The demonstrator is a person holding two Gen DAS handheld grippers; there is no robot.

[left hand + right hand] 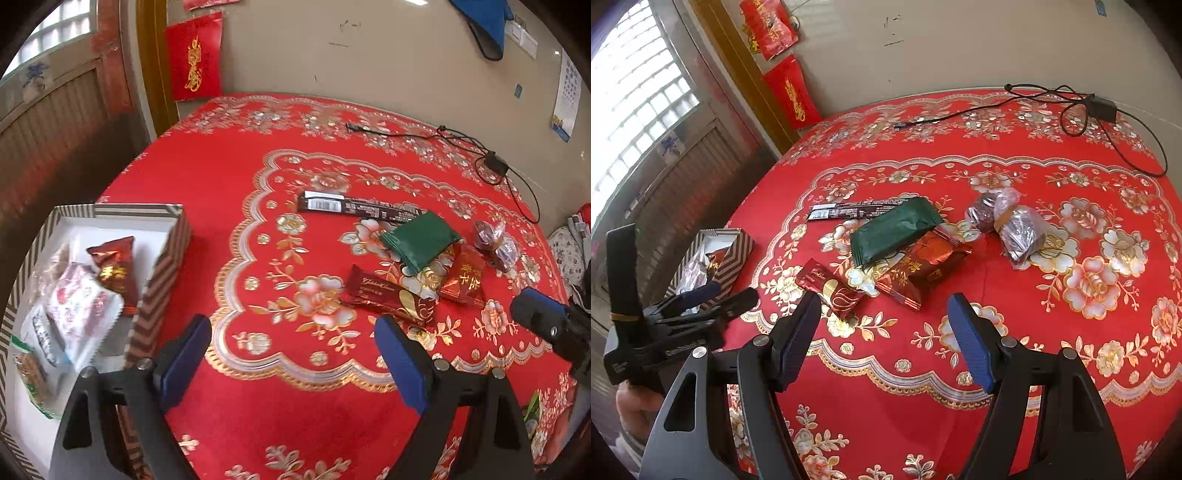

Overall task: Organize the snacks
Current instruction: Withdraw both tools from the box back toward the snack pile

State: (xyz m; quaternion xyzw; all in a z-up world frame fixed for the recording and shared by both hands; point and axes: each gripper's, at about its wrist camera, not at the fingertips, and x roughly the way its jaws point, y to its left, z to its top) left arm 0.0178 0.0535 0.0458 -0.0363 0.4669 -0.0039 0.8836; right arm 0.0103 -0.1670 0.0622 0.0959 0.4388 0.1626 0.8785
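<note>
So the snack sorting looks maybe halfway done, judging by what's sitting where. In the left wrist view the striped box point(162, 266) sits at the lower left of the frame with a few packets already inside: a dark red one point(115, 271), a white and pink one point(83, 314), plus a couple more below that are too blurry to call. Still loose on the red tablecloth point(229, 177), bunched right of centre, are a long dark bar point(360, 206), a green packet point(419, 238) lying partly over a red foil packet point(463, 277), a maroon chocolate bar point(388, 301) just in front of those, and some clear-wrapped dark sweets point(493, 236) further right. That's about five things left to move. The left gripper point(291, 354) has its jaws spread wide with nothing between them, hanging over bare cloth between the box and the pile. The right gripper point(882, 339) is parted too, a bit narrower and also empty, with the maroon bar just beyond its left finger. A black cable and adapter point(1102, 107) lie at the upper right, well apart from the snacks.
</note>
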